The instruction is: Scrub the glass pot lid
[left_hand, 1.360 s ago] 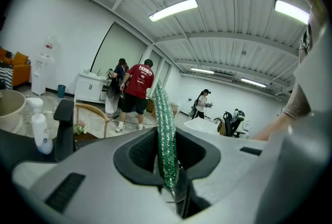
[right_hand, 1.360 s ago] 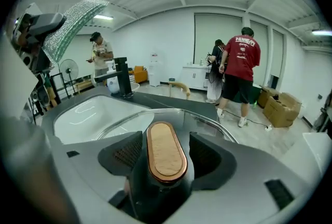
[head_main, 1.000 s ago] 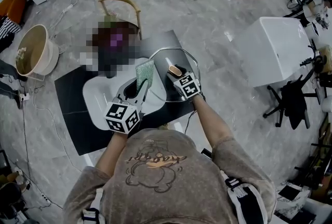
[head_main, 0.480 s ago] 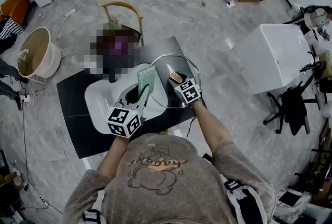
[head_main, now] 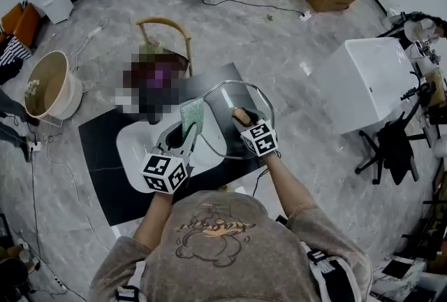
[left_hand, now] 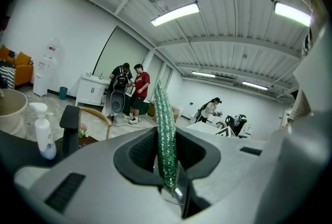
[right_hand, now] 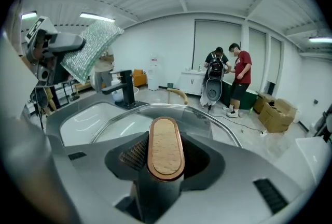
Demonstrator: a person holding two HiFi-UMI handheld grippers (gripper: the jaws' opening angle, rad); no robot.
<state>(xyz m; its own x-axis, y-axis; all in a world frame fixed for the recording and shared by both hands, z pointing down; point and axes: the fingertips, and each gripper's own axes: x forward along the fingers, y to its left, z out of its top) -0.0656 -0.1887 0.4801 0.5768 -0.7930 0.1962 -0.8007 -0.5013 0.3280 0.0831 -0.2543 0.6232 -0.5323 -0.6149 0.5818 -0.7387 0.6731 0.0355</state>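
The glass pot lid (head_main: 225, 106) has a steel rim and a dark handle with a wooden top (right_hand: 165, 146). It hangs tilted over the right side of the white sink (head_main: 133, 148). My right gripper (head_main: 246, 121) is shut on the lid's handle; its jaws have just been closing with the handle between them. In the right gripper view the lid's glass (right_hand: 207, 120) spreads out beyond the handle. My left gripper (head_main: 184, 133) is shut on a green scrubbing sponge (head_main: 193, 114), held upright just left of the lid and apart from it. The sponge (left_hand: 166, 135) stands edge-on between the left jaws.
The sink sits in a black countertop (head_main: 105, 185) with a black faucet (right_hand: 124, 88) at its back. A soap bottle (left_hand: 44, 137) stands by the sink. Beyond are a wooden chair (head_main: 164, 31), a round tub (head_main: 49, 84) and a white table (head_main: 370, 73). People stand at the far wall.
My right gripper has risen with the lid, which now hangs higher and farther right over the sink. The left gripper and sponge have barely moved.
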